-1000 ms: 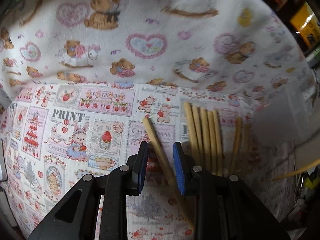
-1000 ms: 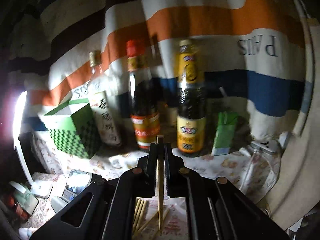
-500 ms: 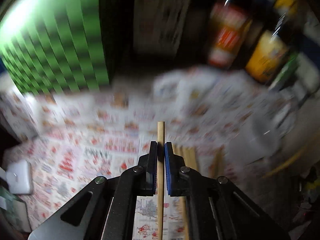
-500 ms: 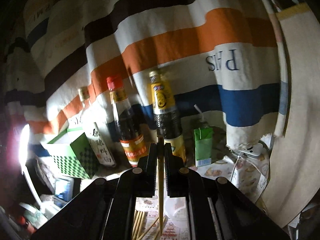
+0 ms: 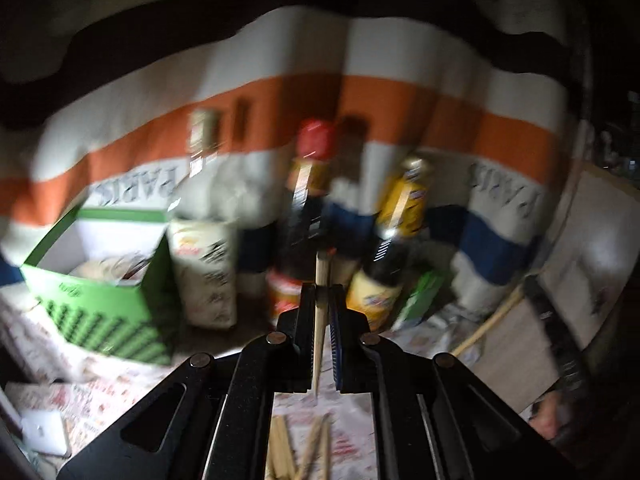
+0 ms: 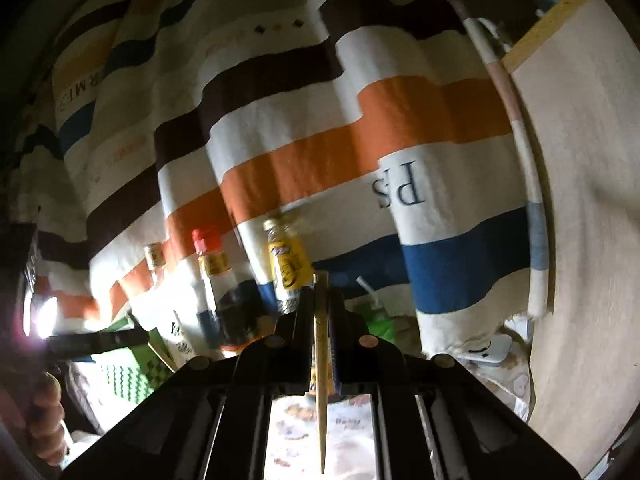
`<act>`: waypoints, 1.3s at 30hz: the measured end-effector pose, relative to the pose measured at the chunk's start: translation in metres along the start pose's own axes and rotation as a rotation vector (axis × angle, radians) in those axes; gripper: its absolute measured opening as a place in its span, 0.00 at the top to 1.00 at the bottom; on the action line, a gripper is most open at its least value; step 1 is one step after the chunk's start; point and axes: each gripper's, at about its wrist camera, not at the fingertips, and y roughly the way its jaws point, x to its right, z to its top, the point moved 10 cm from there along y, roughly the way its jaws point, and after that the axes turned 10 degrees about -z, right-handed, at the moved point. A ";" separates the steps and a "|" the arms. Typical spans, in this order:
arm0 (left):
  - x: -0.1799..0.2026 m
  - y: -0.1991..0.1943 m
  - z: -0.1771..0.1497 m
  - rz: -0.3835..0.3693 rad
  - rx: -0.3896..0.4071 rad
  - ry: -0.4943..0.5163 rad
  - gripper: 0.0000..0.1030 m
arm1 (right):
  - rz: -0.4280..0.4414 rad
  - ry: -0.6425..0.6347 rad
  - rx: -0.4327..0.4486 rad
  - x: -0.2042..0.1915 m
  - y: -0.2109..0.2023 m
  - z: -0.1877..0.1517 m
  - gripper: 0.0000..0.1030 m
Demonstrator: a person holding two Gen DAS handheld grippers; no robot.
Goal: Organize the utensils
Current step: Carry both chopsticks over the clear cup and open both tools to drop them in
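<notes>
Between each hand-held gripper's [image 5: 322, 288] closed jaws sits one chopstick [image 5: 319, 320], long axis along the fingers; green box [image 5: 100, 304], probably its destination, lies far left, nearer the left.

Bottle labels [image 5: 384, 296] blurred; loose chopsticks [image 5: 298, 452] edge-cropped.

A striped cloth [image 5: 360, 92] with brown, white, orange and blue bands is hung behind as a backdrop, and letters are printed on it. The desk [image 5: 424, 332] is covered with a patterned sheet. A plain beige wall [image 6: 580, 200] is seen at the right. Strong light [image 6: 40, 316] is seen at the left edge; the rest is dim.
</notes>
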 end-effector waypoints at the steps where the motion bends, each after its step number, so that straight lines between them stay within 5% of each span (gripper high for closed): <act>1: 0.010 0.004 0.003 -0.025 0.001 0.006 0.94 | -0.010 0.010 0.008 0.003 0.002 0.000 0.92; 7: 0.043 0.035 0.000 -0.108 -0.027 0.013 0.94 | -0.172 -0.063 -0.016 0.016 0.027 -0.015 0.92; 20: 0.071 0.079 -0.009 -0.102 0.047 0.094 0.94 | -0.050 0.097 -0.312 0.040 0.076 -0.067 0.92; 24: 0.064 0.102 -0.029 -0.123 -0.021 0.041 0.94 | -0.076 0.097 -0.357 0.046 0.087 -0.077 0.92; 39: 0.004 0.124 -0.068 -0.156 -0.050 -0.202 0.94 | -0.027 0.206 -0.487 0.060 0.122 -0.113 0.92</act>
